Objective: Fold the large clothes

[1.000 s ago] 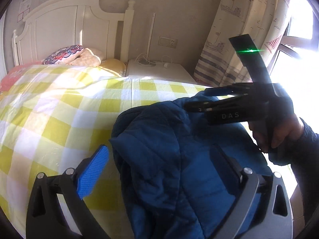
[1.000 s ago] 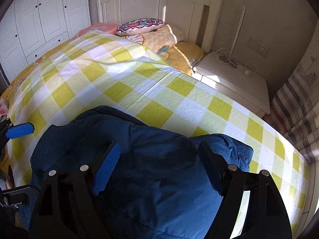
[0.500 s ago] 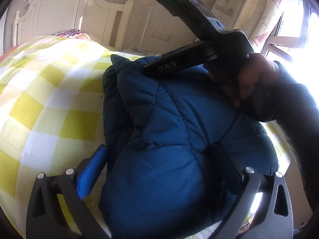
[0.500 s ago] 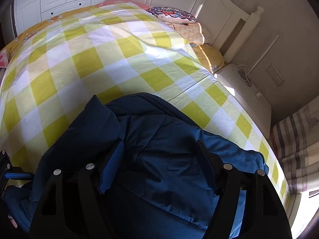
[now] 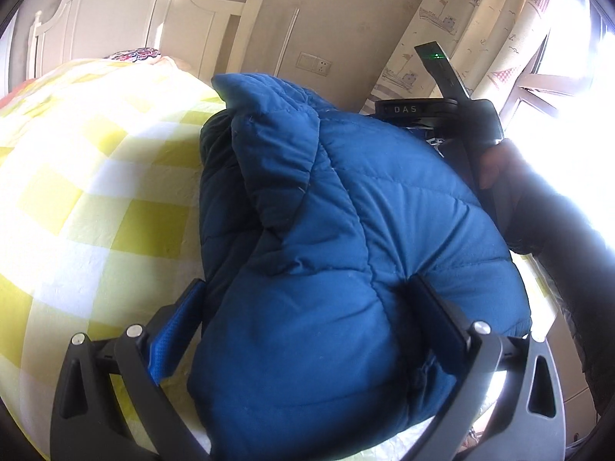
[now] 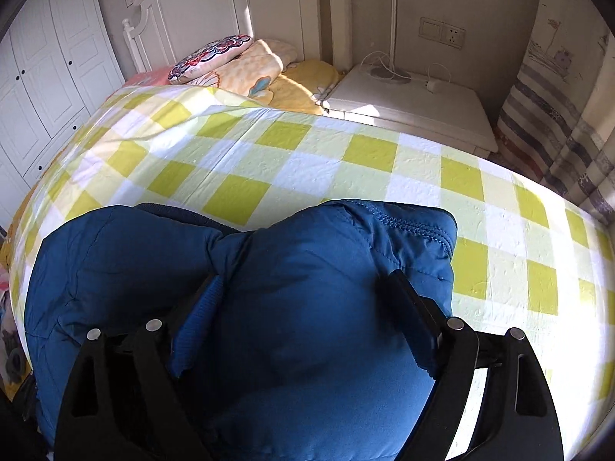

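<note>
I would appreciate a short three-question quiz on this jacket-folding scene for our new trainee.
1. True or false: the blue padded jacket lies on a yellow-and-white checked bedspread.
2. What bulges between the fingers of the left gripper?
A. a pillow
B. a fold of the jacket
C. a curtain
3. Fill in: in the right wrist view, a white ____ stands beside the bed, with cables on it.

Key
1. True.
2. B; the right gripper likewise has jacket fabric between its fingers, and its jaws are opening.
3. Nightstand.
</note>
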### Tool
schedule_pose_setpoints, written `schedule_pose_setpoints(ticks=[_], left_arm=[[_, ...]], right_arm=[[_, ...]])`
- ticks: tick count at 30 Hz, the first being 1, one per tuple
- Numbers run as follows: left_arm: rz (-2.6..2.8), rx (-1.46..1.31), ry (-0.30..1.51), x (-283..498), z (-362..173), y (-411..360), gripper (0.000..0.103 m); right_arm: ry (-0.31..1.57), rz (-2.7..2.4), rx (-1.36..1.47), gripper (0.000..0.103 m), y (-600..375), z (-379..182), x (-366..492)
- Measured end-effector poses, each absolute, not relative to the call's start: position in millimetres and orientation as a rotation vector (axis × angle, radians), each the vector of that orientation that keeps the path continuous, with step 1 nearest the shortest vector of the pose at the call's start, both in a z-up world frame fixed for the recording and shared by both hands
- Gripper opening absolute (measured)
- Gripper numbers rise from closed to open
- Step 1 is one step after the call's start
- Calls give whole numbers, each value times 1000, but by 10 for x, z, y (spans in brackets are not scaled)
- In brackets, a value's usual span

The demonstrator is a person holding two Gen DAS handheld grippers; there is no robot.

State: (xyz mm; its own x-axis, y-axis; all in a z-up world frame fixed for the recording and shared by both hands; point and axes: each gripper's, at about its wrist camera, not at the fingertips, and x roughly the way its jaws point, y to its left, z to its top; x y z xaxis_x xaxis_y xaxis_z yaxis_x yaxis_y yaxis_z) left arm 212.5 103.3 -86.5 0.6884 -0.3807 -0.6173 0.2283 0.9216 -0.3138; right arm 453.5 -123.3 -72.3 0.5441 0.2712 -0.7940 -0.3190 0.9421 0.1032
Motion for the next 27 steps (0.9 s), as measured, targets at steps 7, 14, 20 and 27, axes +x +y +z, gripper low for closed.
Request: schedule_pose_setpoints(ticks=[7,14,20,27], left_arm=[[-430,-366,811,2197,-664,1373,100],[-487,-597,955,2789,-781,1814,101],[-588,-673,1057,3026,-1045,1774,101],[-612,-641,1051,2954,-1083,1658,101]], right_arm=[[818,465,237,94,-1879,-433,3694],[937,466,493,96,-2473,-974,2923],[1001,604,566,98,-2342,-1167,2719],[1053,730,624,99,-2091,-1327,2909]])
